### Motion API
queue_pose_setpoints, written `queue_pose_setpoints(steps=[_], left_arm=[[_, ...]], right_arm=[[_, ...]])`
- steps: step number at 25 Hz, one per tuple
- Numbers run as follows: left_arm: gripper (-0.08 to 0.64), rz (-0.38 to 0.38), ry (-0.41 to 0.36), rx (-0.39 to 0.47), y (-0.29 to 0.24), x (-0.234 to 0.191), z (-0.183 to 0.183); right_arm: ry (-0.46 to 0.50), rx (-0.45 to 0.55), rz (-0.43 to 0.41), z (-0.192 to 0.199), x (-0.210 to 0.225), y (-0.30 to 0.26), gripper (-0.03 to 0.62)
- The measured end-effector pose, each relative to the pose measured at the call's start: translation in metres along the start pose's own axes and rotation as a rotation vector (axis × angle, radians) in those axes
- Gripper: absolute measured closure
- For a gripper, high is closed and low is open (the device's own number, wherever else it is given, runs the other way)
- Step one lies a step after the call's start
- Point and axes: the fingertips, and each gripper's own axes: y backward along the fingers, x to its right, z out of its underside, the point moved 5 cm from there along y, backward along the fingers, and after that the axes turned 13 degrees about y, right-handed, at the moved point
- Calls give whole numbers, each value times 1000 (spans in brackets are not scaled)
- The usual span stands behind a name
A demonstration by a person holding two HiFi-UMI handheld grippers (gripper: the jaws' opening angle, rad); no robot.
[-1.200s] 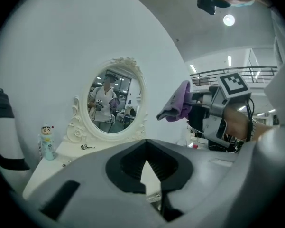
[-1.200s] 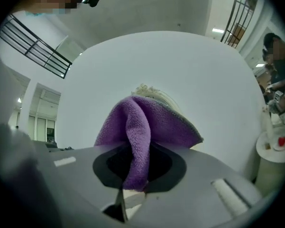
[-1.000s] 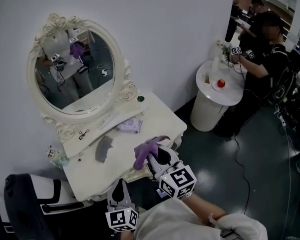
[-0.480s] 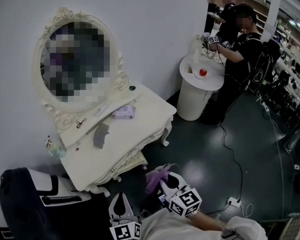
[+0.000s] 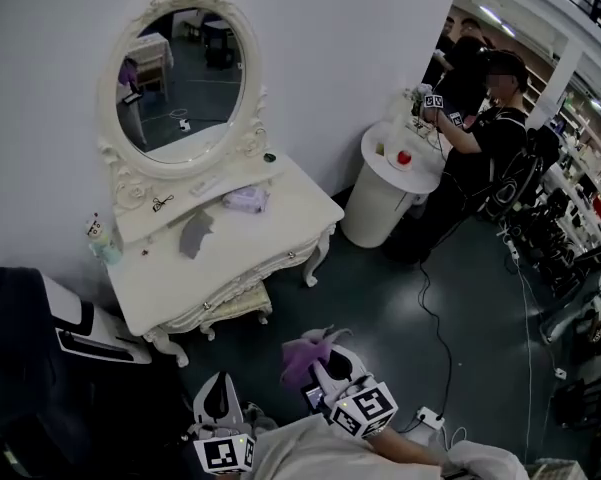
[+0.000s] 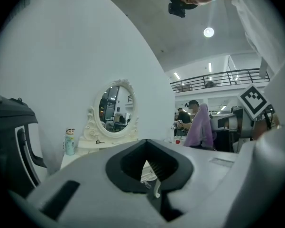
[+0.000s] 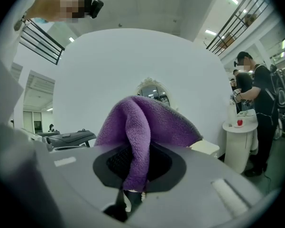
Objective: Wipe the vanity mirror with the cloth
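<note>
Notably, right claw (image 5: 316,366) gripped the purple cloth (image 7: 142,122); left claw (image 5: 220,396) sat clenched, empty. Vanity mirror (image 5: 185,78) stood far ahead: overreaching could topple the bottle (image 5: 98,238) on the counter (image 5: 260,240).

- The left gripper (image 5: 220,386) is light grey, with black ribbed pads inside its jaws.
- The right gripper (image 5: 321,370) looks the same: grey outside, black inside.
- Each one has a white cube (image 5: 366,410) with black square marks.
- The person wears a pale sleeve (image 5: 305,455).
</note>
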Motion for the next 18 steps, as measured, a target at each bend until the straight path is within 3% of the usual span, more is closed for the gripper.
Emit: queue_pose_setpoints(steps=[3,8,14,18], left_arm=[[560,-49,-4,30,16,12,3],[560,-152,0,9,37,62,25],[560,-113,41,-27,46,190,73],[560,-82,33,-51,59,253,98]], right_arm=[[-7,26,-42,-2,2,13,537],[-2,42,-96,8,22,76,537],[34,6,-80,31,84,175,537],[-1,12,-65,46,116,222,537]])
